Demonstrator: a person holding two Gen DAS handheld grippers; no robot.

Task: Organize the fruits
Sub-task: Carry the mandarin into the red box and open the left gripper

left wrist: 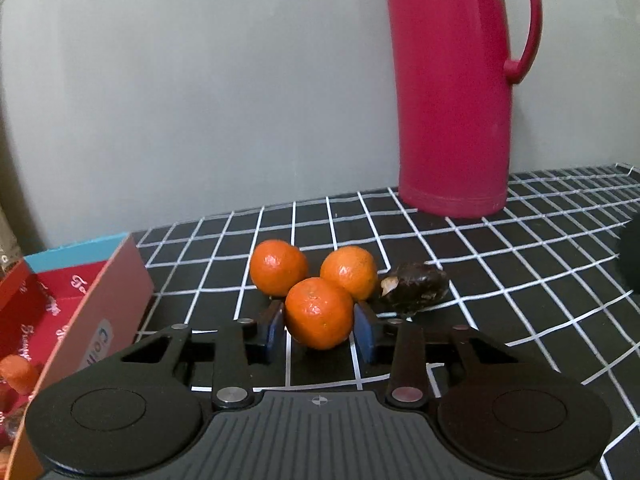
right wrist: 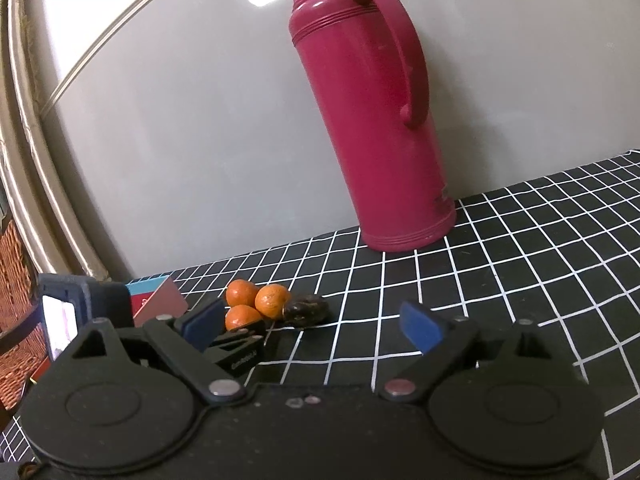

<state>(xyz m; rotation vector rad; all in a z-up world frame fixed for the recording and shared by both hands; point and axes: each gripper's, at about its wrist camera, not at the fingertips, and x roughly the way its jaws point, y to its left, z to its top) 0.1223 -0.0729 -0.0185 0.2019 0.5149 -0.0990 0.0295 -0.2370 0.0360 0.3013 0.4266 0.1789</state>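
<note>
1. Your left gripper [left wrist: 319, 330] has its blue fingers [left wrist: 274, 330] closed against both sides of the nearest tangerine [left wrist: 319, 313], which sits on the bench [left wrist: 520, 280] in front of two more tangerines [left wrist: 279, 267]; it looks gripped but not yet lifted
2. Your right gripper [right wrist: 316, 322] holds nothing, its fingers [right wrist: 420, 326] spread wide over bare bench, well to the right of the fruit
3. The red cardboard box [left wrist: 100, 304] at your left already holds something orange (partly cut off by the frame edge, so you cannot be sure what it is). If that box is the goal, the task seems only begun: three tangerines and a dark fruit [left wrist: 414, 286] are left outside it
4. The tangerines are round, with glossy, dimpled peel, firm enough to take a pinch but liable to roll
5. The dark fruit is oblong, wrinkled and nearly black, with a pale broken patch at its left end; it touches the right-hand tangerine and probably bruises easily
6. The bench cover is black with a white grid, and the tall magenta flask [right wrist: 372, 120] behind is smooth moulded plastic with a loop handle
</note>
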